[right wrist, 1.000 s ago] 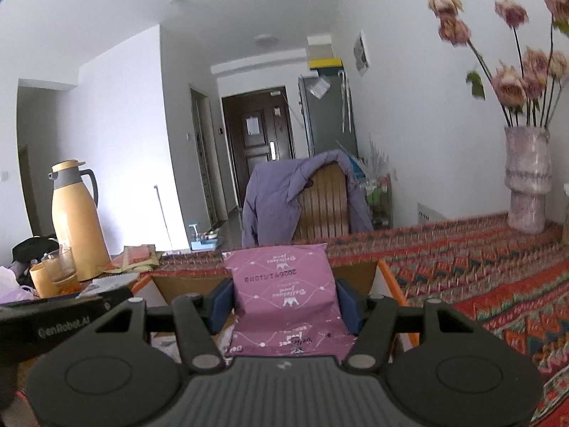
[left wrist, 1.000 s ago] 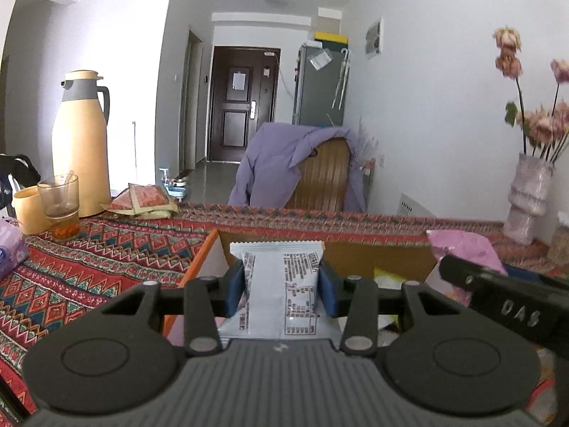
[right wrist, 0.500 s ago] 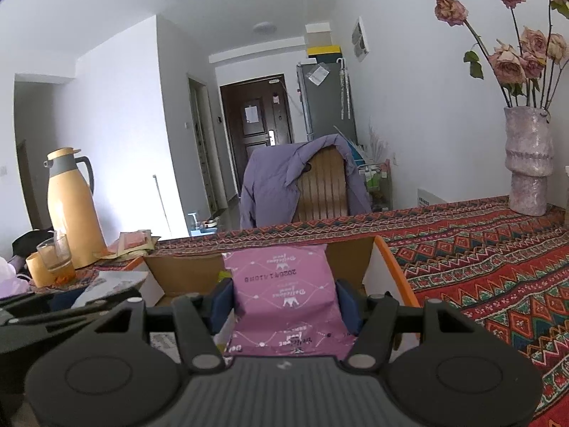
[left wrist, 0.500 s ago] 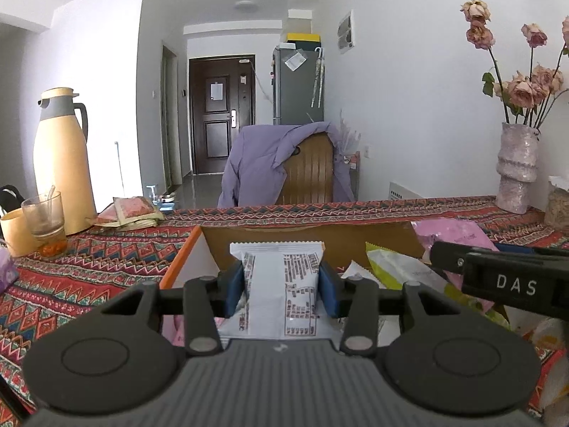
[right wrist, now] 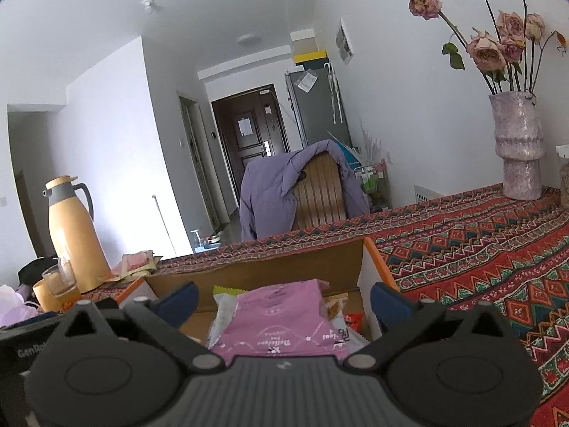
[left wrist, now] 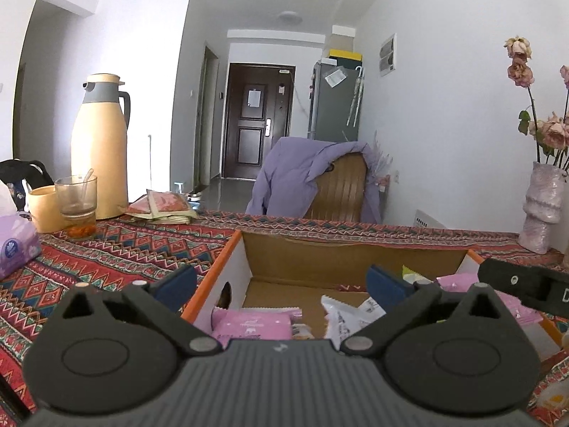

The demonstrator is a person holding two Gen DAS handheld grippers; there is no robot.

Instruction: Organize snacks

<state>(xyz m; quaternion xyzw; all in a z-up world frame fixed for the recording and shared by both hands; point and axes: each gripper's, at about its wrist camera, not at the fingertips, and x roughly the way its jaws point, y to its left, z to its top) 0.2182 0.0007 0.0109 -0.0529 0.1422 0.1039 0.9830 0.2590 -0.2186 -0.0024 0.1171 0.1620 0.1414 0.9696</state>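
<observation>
blue-padded left tongs (left wrist: 281, 283) and right tongs (right wrist: 282, 300) both opening wide, empty, above cardboard box (left wrist: 352, 258)

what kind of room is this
Most likely a home dining area: a table under a patterned cloth, a chair draped with a purple jacket, a fridge beside the entrance door.

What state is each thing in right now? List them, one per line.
left gripper: jaws opening, nothing between the pads.
right gripper: jaws opening, pads clear of the pink packet.
white packet: lying in the box.
cardboard box: open-topped, holds several snacks.
thermos: upright, lid on.
glass: upright, a little liquid in it.
front door: closed.
</observation>
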